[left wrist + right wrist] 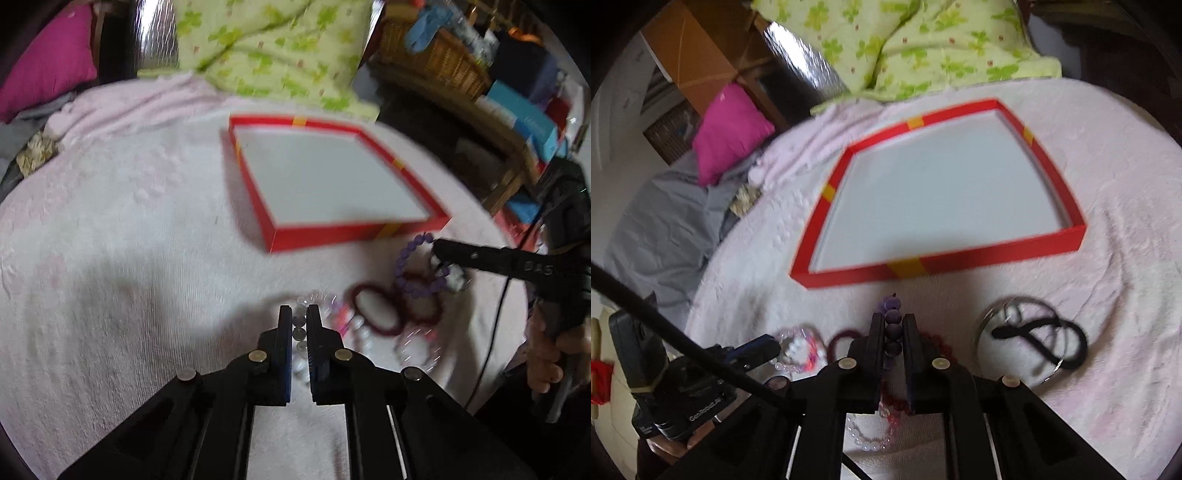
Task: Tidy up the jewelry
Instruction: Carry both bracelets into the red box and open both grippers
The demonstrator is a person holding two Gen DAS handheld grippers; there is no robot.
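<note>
- The surface is a bed covered by a pale pink fleecy blanket [1108, 229]; a green leaf-print quilt [923, 40] is bunched at its far edge, and a magenta cushion [731, 129] lies far left of the right hand-held gripper.
- A shallow red box [964, 254] with yellow bands and a white floor sits on the blanket straight ahead of both hand-held grippers, beyond the jewelry; nothing shows inside it.
- The left hand-held gripper [299, 312] is closed on a strand of clear, whitish beads [300, 334], which runs between its pads. In the right wrist view its tips reach a clear-and-pink bead bracelet [798, 347], just left of the right hand-held gripper.
- A dark red bead bracelet [376, 310] lies on the blanket to the right of the left hand-held gripper, touching the other pieces in a loose cluster.
- The right hand-held gripper [892, 319] is closed on a purple bead bracelet [892, 314], whose beads stack between the pads. In the left wrist view the bracelet's loop hangs below the tip.
- Below the right hand-held gripper, another clear-and-pink bead strand [871, 441] rests on the blanket.
- To its right lie thin metal bangles [993, 314] with black elastic bands [1045, 332] across them, apart from the bead cluster.
- A hand [546, 354] grips the right tool's handle at the left wrist view's right edge.
</note>
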